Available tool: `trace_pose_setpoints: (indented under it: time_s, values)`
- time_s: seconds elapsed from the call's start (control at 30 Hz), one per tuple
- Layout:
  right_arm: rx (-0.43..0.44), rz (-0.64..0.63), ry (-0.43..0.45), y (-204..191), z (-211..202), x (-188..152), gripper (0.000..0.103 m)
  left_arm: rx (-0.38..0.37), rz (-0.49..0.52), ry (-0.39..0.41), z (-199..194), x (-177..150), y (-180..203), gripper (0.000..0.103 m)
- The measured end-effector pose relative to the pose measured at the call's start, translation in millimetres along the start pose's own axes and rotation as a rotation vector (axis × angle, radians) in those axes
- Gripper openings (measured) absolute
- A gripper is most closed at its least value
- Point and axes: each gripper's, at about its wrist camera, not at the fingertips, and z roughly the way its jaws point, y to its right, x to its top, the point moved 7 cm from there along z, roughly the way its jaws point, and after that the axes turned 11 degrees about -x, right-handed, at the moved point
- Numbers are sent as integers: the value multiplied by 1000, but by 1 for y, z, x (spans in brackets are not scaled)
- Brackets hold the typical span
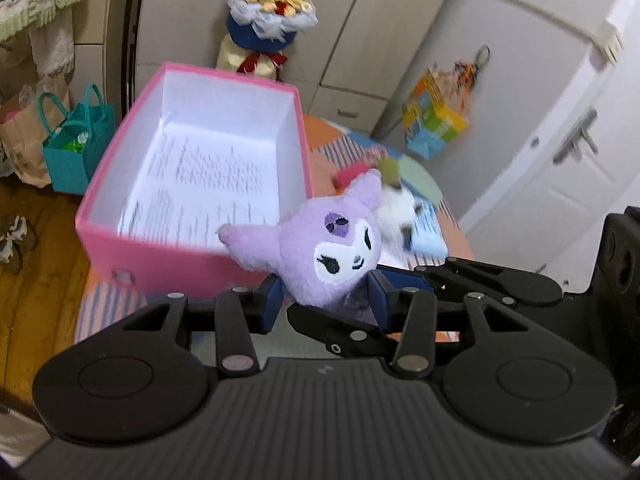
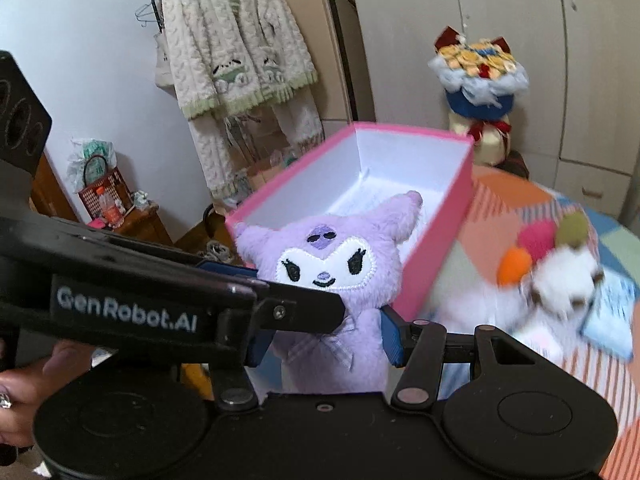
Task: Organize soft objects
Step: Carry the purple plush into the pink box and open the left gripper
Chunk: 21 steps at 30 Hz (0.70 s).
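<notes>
Left hand-held gripper (image 1: 328,300): I see its blue-padded fingers (image 1: 272,298) pressed on either side of the plush just under the head, clenched on it.
Right hand-held gripper (image 2: 326,332): in its own view the blue pads (image 2: 390,336) sit against both flanks of the plush's body below the bow; I read it as grasping the same toy. Its black linkage crosses the left wrist view at 3 o'clock.
Purple fluffy plush doll with white embroidered face (image 2: 332,276): held upright between both grippers, in front of the box's near wall, one ear overlapping the rim. In the left wrist view its head (image 1: 336,248) tilts toward 2 o'clock.
Pink rectangular cardboard box with white interior (image 1: 120,248): open, lidless, standing on the counter at 11 o'clock of the plush; a printed sheet (image 1: 208,184) lies on its floor.
Counter with striped patchwork cloth in orange and blue (image 2: 500,196): carries the box and the second toy.
White plush with pink, orange and green pompoms (image 2: 560,276): blurred, lying on the cloth at 3 o'clock of the purple doll, apart from the box.
Person's hand (image 2: 24,384): at 8 o'clock in the right wrist view, wrapped on the left device's handle.
Bouquet in blue wrap (image 1: 268,4): behind the box, at 12 o'clock.
</notes>
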Motion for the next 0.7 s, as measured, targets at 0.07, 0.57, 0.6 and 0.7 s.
trace_pose_setpoints:
  time_s: [0.07,0.57,0.6,0.7]
  values:
    - [2,-8,4,3,14,21,59,-10,-17,6,8,20,-11,44]
    - [8,-96,-161,35,184,105,59,50,-245,-54,124,117,-126,44]
    - [11,-108,-176,36,192,105,59,49,-267,-62,130,118,-133,44]
    - [8,-178,-209,35,211,106,59,46,-318,-78,144,119,-147,44]
